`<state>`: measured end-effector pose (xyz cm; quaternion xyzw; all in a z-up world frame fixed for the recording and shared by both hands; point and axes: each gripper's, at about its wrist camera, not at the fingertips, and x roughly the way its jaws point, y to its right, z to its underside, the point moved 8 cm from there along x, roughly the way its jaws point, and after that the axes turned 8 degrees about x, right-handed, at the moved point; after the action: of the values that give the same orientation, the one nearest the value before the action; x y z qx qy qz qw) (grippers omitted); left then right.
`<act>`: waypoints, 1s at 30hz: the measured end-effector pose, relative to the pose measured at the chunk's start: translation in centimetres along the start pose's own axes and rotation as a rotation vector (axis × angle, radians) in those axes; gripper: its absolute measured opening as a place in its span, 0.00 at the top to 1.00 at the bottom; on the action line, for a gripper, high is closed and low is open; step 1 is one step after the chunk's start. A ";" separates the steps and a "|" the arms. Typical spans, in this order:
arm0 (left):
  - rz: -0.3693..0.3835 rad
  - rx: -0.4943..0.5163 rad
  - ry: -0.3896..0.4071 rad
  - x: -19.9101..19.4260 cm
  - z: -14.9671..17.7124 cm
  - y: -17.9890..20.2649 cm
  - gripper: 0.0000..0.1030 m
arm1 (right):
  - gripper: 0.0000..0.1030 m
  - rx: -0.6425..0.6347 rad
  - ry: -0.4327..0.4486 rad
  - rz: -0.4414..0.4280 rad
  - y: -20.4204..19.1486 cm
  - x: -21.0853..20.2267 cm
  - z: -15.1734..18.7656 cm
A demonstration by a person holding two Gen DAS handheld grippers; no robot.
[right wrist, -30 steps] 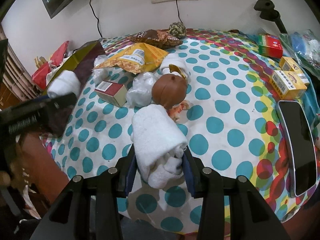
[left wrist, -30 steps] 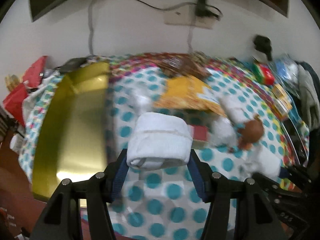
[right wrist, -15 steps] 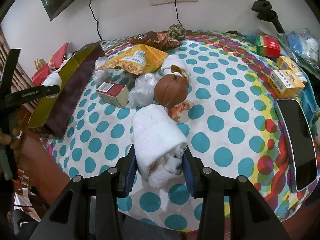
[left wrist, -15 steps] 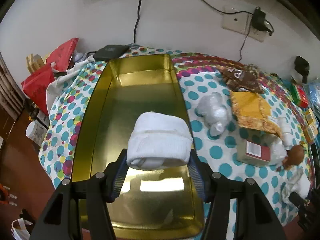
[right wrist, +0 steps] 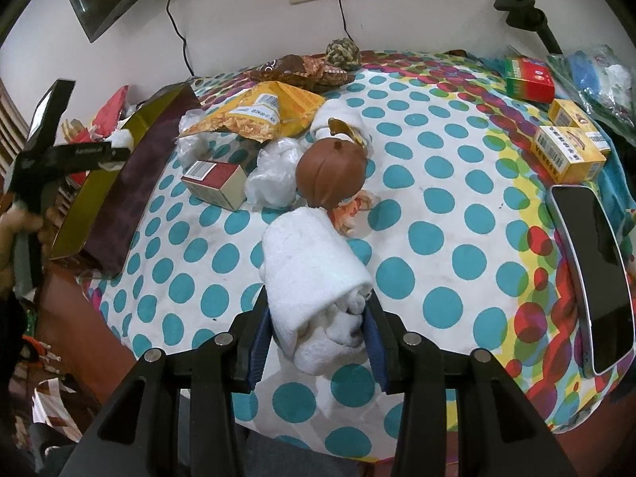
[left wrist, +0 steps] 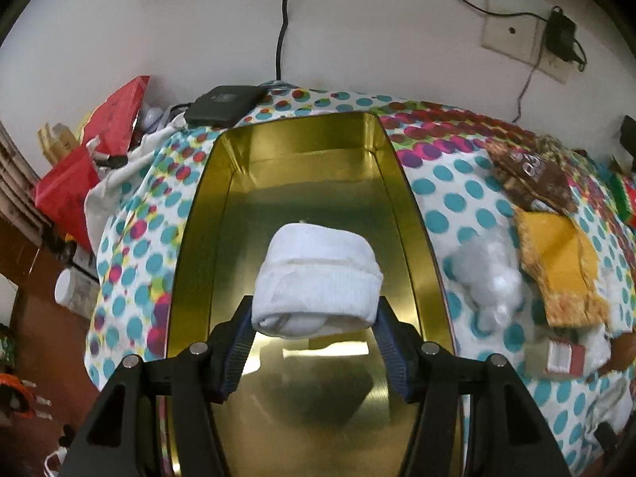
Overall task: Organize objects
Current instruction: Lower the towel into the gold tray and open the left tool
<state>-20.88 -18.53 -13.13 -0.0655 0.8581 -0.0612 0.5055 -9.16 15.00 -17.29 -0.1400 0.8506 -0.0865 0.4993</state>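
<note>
Left gripper (left wrist: 316, 332) nearer gold tin (left wrist: 393, 183), sock (left wrist: 318, 278) gripped

We count two rolled white socks: one (left wrist: 316, 278) over the single gold tin (left wrist: 401, 183), one (right wrist: 314, 266) above the dotted cloth (right wrist: 449, 183). We count two yellow boxes (right wrist: 568, 151), one red-and-green box (right wrist: 528, 77), one maroon box (right wrist: 214, 179), one yellow snack bag (right wrist: 258, 113), one phone (right wrist: 588, 290).
</note>
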 end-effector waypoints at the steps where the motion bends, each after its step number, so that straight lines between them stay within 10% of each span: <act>1: 0.011 0.002 -0.013 0.6 -0.5 -0.2 0.42 | 0.61 0.001 0.001 0.001 0.0 0.0 0.0; 30: 0.011 -0.071 -0.054 9.3 -8.0 -3.8 0.40 | 0.60 0.005 -0.015 0.024 0.0 0.5 -0.3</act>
<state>-32.17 -23.52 -16.57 -0.0803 0.8462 -0.0263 0.5260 -9.67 14.82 -17.48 -0.1291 0.8484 -0.0814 0.5068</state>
